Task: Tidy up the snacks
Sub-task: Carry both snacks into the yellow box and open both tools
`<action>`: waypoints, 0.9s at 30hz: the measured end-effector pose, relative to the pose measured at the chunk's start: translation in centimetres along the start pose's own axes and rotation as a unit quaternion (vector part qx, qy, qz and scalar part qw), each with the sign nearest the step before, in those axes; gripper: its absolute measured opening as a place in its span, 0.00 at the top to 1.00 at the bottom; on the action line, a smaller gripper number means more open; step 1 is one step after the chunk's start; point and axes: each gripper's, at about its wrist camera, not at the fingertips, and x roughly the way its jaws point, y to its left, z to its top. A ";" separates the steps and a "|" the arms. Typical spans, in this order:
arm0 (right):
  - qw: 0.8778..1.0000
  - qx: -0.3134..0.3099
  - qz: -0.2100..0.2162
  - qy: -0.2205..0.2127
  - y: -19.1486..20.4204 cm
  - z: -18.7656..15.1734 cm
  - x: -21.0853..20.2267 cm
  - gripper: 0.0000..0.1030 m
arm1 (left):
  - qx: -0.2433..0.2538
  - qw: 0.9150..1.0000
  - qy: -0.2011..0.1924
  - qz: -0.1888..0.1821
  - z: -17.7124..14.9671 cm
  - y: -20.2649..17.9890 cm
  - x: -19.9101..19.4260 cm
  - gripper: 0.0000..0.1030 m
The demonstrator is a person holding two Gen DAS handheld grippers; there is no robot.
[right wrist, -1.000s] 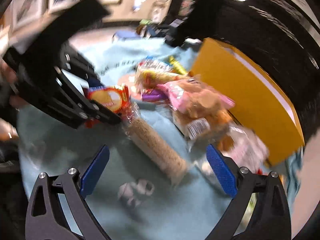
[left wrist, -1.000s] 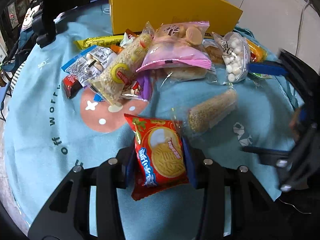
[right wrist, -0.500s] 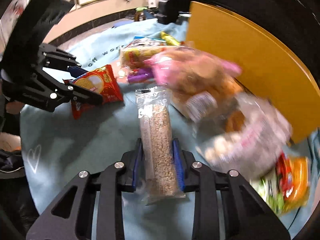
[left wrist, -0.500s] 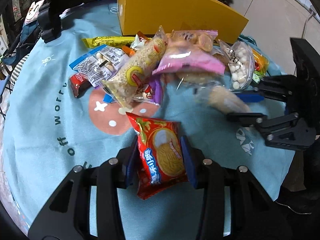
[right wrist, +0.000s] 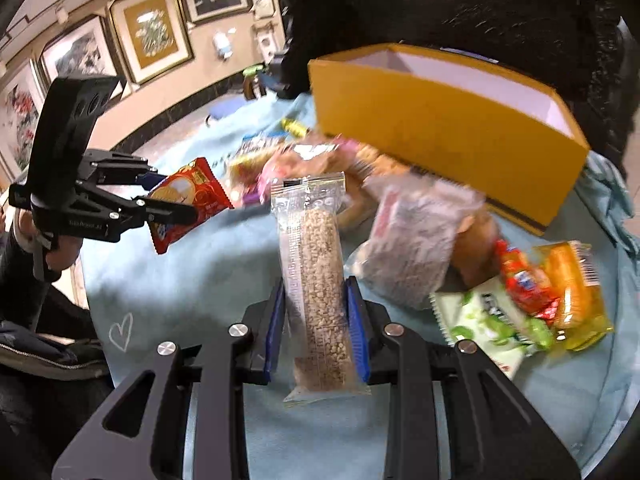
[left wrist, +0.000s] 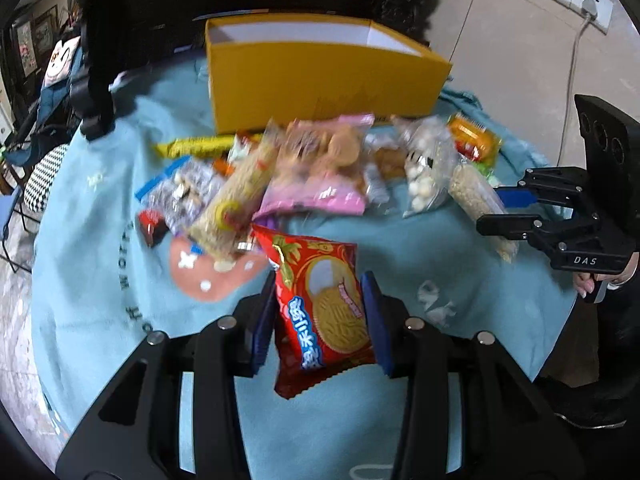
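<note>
My left gripper is shut on a red biscuit packet and holds it above the blue cloth; it also shows in the right wrist view. My right gripper is shut on a clear packet of a grain bar, lifted off the cloth; it also shows in the left wrist view. An open yellow box stands behind the snack pile, its inside white; it also shows in the right wrist view.
A pile of snacks lies before the box: a pink packet, a clear bag of white balls, a yellow bar. Orange, red and green packets lie at right. The cloth's edge drops off.
Both grippers have risen with their packets, so the box's open top now shows. The right gripper closed on the grain bar a second ago and has lifted it.
</note>
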 end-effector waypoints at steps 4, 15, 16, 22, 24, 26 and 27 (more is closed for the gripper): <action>1.000 0.011 -0.016 -0.024 -1.0 1.0 -1.8 0.71 | 0.006 1.000 -0.004 0.006 1.8 -0.5 0.0 0.60; 0.987 0.088 -0.090 -0.101 -7.3 9.3 -5.2 0.71 | -0.007 0.998 -0.058 0.025 12.6 -0.7 -0.5 0.60; 0.985 0.098 -0.093 -0.104 -8.1 10.1 -5.0 0.71 | -0.014 0.998 -0.064 0.024 14.1 -0.6 -0.4 0.60; 0.975 0.164 -0.106 -0.107 -13.5 13.8 -1.3 0.71 | -0.077 0.993 -0.078 0.038 21.6 1.6 2.6 0.60; 0.971 0.182 -0.109 -0.109 -15.1 14.5 -0.4 0.71 | -0.094 0.992 -0.068 0.042 23.2 2.7 4.5 0.60; 0.968 0.193 -0.111 -0.112 -16.0 15.1 0.3 0.71 | -0.103 0.992 -0.059 0.052 24.4 3.5 6.5 0.60; 0.967 0.200 -0.112 -0.115 -16.6 15.4 0.8 0.71 | -0.108 0.991 -0.053 0.054 24.7 3.9 7.3 0.60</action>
